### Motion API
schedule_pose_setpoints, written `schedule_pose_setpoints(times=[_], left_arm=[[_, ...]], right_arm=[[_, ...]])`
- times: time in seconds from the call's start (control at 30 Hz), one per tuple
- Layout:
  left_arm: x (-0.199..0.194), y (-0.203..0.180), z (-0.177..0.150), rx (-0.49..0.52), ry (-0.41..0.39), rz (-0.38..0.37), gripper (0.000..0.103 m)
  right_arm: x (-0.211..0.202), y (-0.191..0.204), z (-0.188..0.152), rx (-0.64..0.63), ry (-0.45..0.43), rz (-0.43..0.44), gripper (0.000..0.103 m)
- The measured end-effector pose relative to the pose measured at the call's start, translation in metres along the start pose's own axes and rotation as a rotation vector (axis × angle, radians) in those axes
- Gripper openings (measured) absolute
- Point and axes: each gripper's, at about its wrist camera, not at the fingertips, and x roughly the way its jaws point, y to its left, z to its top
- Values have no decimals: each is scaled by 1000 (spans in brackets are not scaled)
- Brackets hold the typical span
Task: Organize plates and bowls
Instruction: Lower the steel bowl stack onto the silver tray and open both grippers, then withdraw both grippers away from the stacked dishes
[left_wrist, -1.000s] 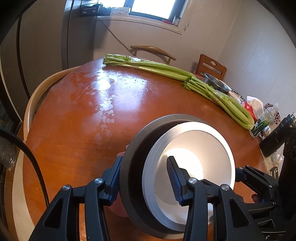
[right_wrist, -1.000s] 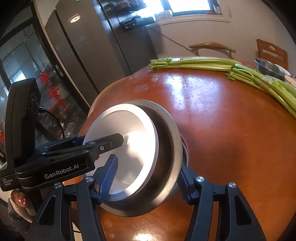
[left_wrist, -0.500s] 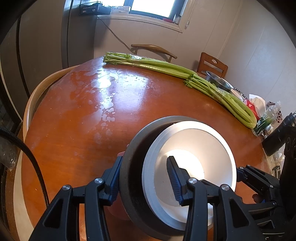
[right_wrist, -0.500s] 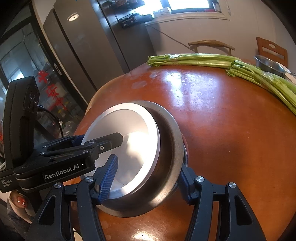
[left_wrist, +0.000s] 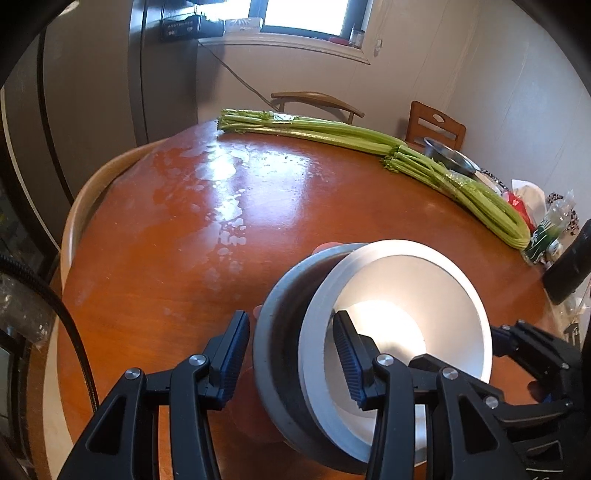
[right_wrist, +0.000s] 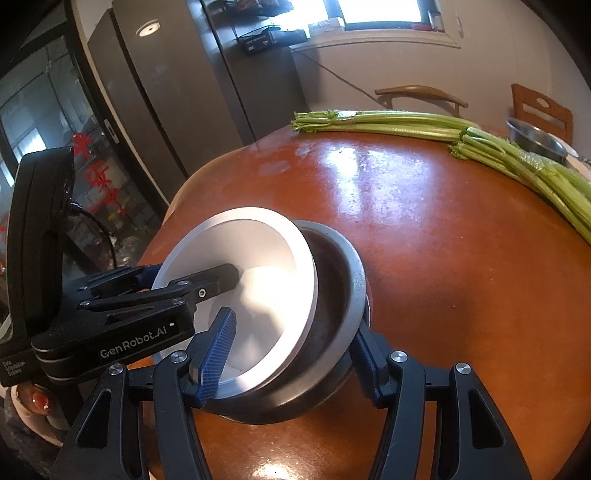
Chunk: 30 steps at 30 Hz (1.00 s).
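Sunlit kitchen walls and a tall grey fridge (right_wrist: 192, 85) stand behind the round brown worktop (left_wrist: 192, 236), where long celery stalks (left_wrist: 369, 138) lie across the far side, well apart from the dishes. Near the front edge a white bowl (left_wrist: 424, 291) sits nested in a grey metal bowl (left_wrist: 275, 354), the pair tipped up on edge with their mouths facing the left gripper's side. The left gripper (left_wrist: 288, 354) is clamped over both rims, one finger inside the white bowl and one outside the metal one. The right gripper (right_wrist: 291, 347) straddles the same rims from the opposite side, and seems closed on them too. Both sit equally close, so the stack's tilt probably decides how it is set down flat.
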Motion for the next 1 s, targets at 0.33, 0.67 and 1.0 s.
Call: schedule_pose_setpoints(times=[0.33,0.67,1.0], left_arm=[[-27,1,3,16,-87,65,47],[-58,-4,-2,16,-143,98,47],[-88,-24,-26,35,-180,127,48]], right_arm=[[-4,0,1,2,-12,-13,62],[-30,0,3,-14,-83,-44,62],[-65,4,-18,-40,-126,-54,62]])
